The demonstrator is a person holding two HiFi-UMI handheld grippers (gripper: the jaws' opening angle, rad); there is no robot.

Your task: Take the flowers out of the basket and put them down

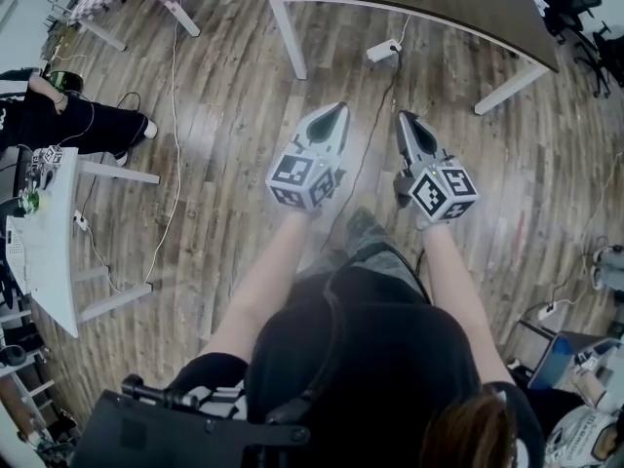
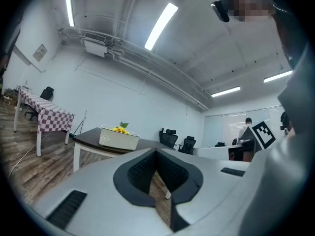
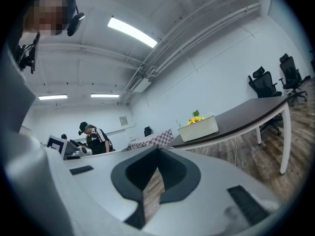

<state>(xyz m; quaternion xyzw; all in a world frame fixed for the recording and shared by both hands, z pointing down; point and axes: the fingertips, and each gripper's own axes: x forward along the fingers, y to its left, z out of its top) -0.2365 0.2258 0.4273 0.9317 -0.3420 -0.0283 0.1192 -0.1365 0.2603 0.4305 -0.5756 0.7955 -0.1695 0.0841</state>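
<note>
Wood-plank flooring (image 1: 224,115) runs across an office room, where a dark-topped table (image 1: 468,8) on white legs stands ahead of the person. A white basket (image 2: 118,139) sits on the tabletop, well apart from both tools. The left gripper (image 1: 336,108) and the right gripper (image 1: 405,117) are held level, side by side above the floor, each with its jaws pressed together on nothing. Yellow flowers (image 2: 119,129) topped by a green leaf rest inside the basket.

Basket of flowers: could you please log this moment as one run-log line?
left claw: shut, empty | right claw: shut, empty | flowers: in basket on table | basket: not yet reached
</note>
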